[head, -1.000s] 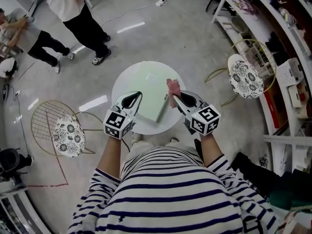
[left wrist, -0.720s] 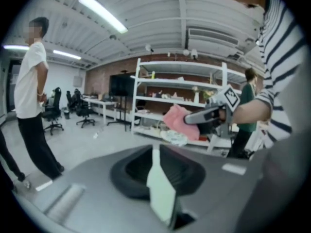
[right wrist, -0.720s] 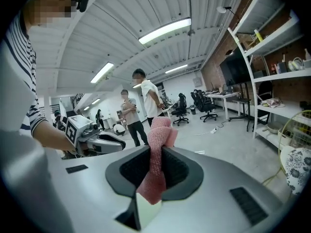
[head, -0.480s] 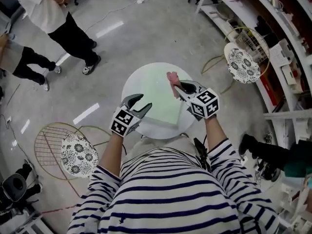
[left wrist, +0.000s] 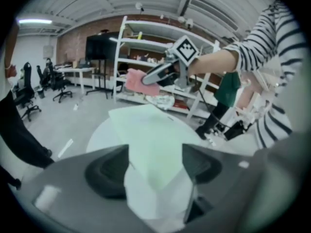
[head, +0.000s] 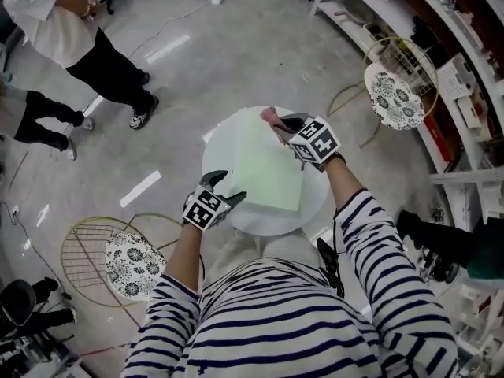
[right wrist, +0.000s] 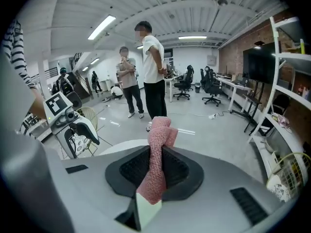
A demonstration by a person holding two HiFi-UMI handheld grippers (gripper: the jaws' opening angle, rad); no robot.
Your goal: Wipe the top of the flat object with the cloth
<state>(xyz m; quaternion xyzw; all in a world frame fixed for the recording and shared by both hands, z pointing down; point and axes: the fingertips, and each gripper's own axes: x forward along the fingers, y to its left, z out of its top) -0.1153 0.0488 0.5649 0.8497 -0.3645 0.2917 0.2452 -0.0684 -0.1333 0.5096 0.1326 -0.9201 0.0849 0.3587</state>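
The left gripper [head: 223, 186], jaws just opened and standing loose astride the near corner of the board [head: 268, 172] on the table [head: 228, 136], has dropped low as the right gripper [head: 285, 126], clamped on the cloth [head: 270, 117], reaches the board's far edge, apparently poised to begin wiping.

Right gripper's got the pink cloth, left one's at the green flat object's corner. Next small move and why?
Probably close the left gripper on the near corner of the flat object to steady it. Its jaws have just been opening and that corner sits between them, ungripped, while the right gripper holds the cloth at the far corner.
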